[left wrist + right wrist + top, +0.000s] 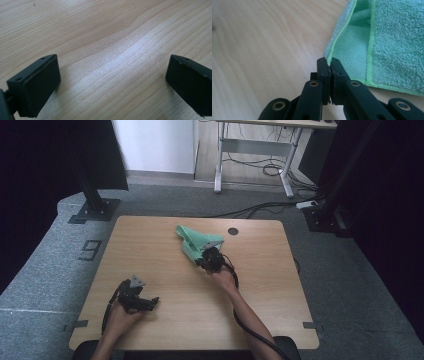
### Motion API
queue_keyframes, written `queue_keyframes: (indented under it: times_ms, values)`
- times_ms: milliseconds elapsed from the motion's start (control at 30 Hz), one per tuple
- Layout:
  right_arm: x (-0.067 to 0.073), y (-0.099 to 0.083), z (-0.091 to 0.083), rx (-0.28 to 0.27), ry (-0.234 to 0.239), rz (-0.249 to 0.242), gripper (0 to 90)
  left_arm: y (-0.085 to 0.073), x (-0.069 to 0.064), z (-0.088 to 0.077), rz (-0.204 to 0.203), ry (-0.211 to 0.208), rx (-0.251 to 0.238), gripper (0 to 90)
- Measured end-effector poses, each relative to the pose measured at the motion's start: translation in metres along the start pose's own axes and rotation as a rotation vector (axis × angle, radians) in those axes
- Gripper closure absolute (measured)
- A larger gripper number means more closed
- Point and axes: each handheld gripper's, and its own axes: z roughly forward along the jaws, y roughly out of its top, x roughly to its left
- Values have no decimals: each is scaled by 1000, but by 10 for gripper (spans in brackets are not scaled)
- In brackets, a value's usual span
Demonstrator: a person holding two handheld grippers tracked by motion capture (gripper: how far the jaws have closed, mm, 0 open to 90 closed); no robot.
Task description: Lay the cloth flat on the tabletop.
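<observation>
A green terry cloth lies partly folded near the middle back of the wooden table. My right gripper is at the cloth's near edge, and in the right gripper view its jaws are shut on the hemmed edge of the cloth, which rises out of the pinch. My left gripper rests near the table's front left, held by a hand. Its two black pads stand wide apart over bare wood with nothing between them.
A round cable hole sits in the table behind the cloth. Black stand bases flank the table on grey carpet. A desk frame with loose cables stands at the back.
</observation>
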Motion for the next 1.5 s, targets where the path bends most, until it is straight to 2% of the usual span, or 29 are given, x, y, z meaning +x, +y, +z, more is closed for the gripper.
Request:
queue_keyframes:
  times_ms: [367,700,1000,1500]
  values:
    - [20,-10,-9,-4,47,-11,866,0,0,0,-1,0,0,0]
    - [43,-22,-18,-4,89,-49,866,0,0,0,0,0,0,0]
    - [56,-31,-23,-1,124,-50,866,0,0,0,0,0,0,0]
    - [86,-42,-29,6,182,-69,862,0,0,0,0,0,0,0]
